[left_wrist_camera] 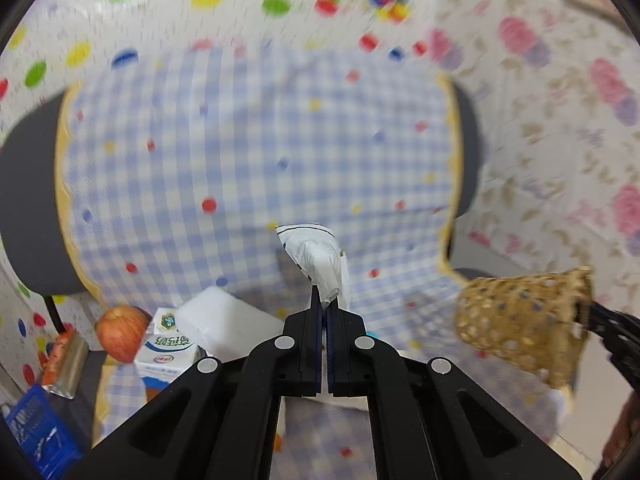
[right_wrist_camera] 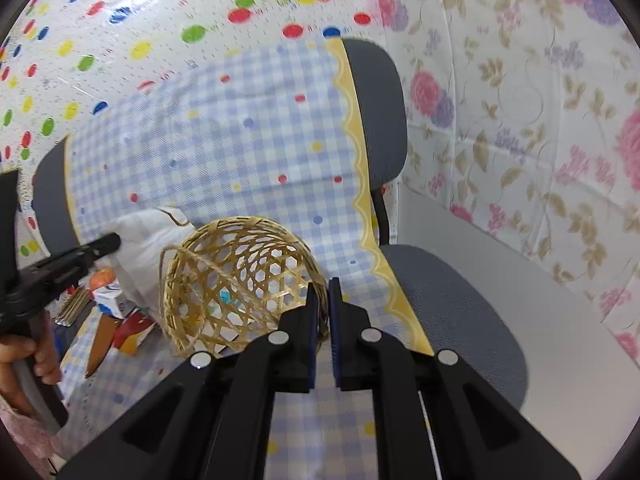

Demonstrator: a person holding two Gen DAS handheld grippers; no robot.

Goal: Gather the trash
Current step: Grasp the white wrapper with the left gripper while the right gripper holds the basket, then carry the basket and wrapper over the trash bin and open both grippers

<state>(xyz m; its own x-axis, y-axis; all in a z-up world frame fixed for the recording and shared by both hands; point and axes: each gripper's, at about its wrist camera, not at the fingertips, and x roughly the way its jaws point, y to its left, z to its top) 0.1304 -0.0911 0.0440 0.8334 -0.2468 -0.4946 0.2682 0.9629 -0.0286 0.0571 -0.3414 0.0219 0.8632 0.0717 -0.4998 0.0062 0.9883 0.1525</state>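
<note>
My left gripper (left_wrist_camera: 325, 300) is shut on a crumpled white plastic bag (left_wrist_camera: 316, 256) and holds it up over the checked cloth. In the right wrist view the same gripper (right_wrist_camera: 114, 242) shows at the left, the white bag (right_wrist_camera: 140, 248) beside its tip. My right gripper (right_wrist_camera: 323, 290) is shut on the rim of a woven bamboo basket (right_wrist_camera: 236, 280), tipped so its mouth faces the camera. A small blue scrap lies inside it. The basket (left_wrist_camera: 520, 324) also shows at the right of the left wrist view.
An apple (left_wrist_camera: 120, 332), a milk carton (left_wrist_camera: 166, 354), a white foam block (left_wrist_camera: 224, 324) and a foil snack wrapper (left_wrist_camera: 64, 364) lie lower left. A grey chair with a blue checked cloth (right_wrist_camera: 256, 140) fills the middle. Patterned sheets hang behind.
</note>
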